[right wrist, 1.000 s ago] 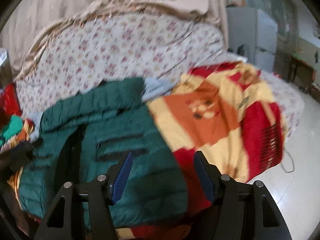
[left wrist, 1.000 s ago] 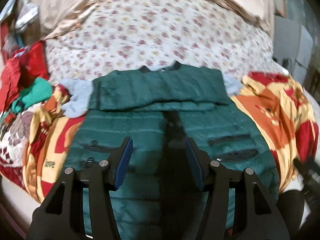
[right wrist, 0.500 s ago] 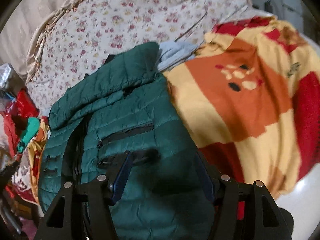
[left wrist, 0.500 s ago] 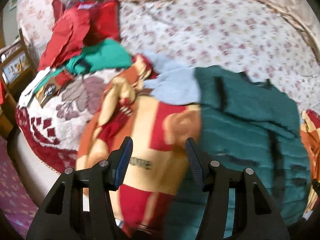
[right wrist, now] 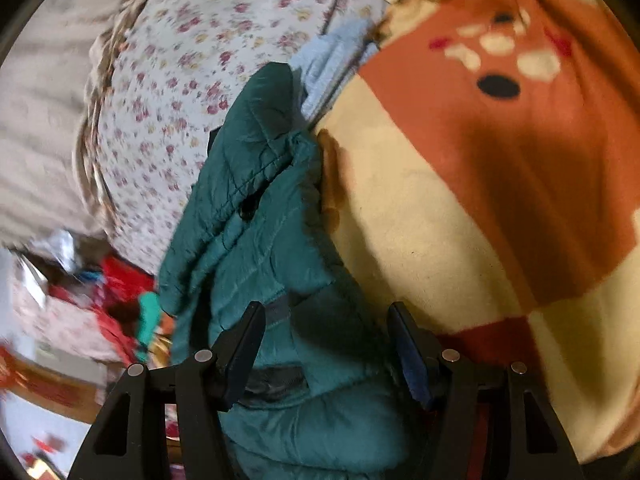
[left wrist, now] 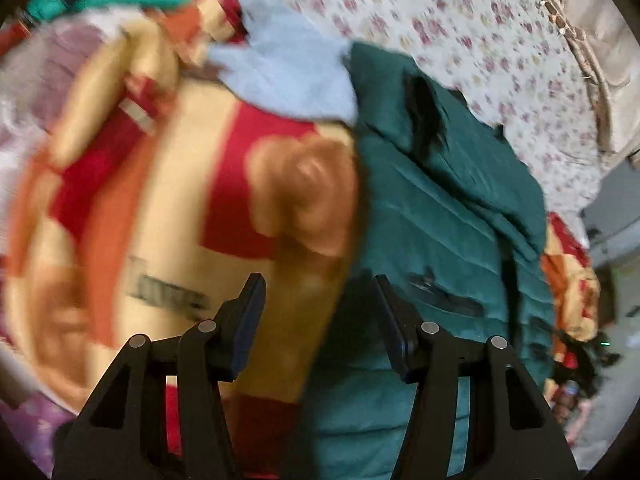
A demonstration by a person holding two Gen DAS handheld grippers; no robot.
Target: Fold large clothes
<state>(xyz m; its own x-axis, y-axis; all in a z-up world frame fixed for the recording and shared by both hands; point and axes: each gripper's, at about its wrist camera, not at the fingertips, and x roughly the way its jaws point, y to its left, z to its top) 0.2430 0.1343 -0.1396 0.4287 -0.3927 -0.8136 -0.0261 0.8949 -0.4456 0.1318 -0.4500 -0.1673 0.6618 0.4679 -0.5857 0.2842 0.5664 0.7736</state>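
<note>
Green quilted puffer jacket (right wrist: 276,240) on fleecy blanket (right wrist: 460,208); both grippers' jaws spread, empty.

Patchwork blanket (left wrist: 192,184), floral sheet (left wrist: 472,36)

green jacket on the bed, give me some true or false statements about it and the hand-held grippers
1. The green jacket lies on a red, orange and cream blanket. True.
2. The left hand-held gripper is shut on the jacket. False: its jaws stand open with nothing between them, over the jacket's edge where it meets the blanket.
3. The right hand-held gripper is open, with jacket fabric in front of its jaws. True.
4. A light blue cloth peeks out beside the jacket's top. True.
5. The sheet behind the jacket is plain white. False: it has a small floral print.
</note>
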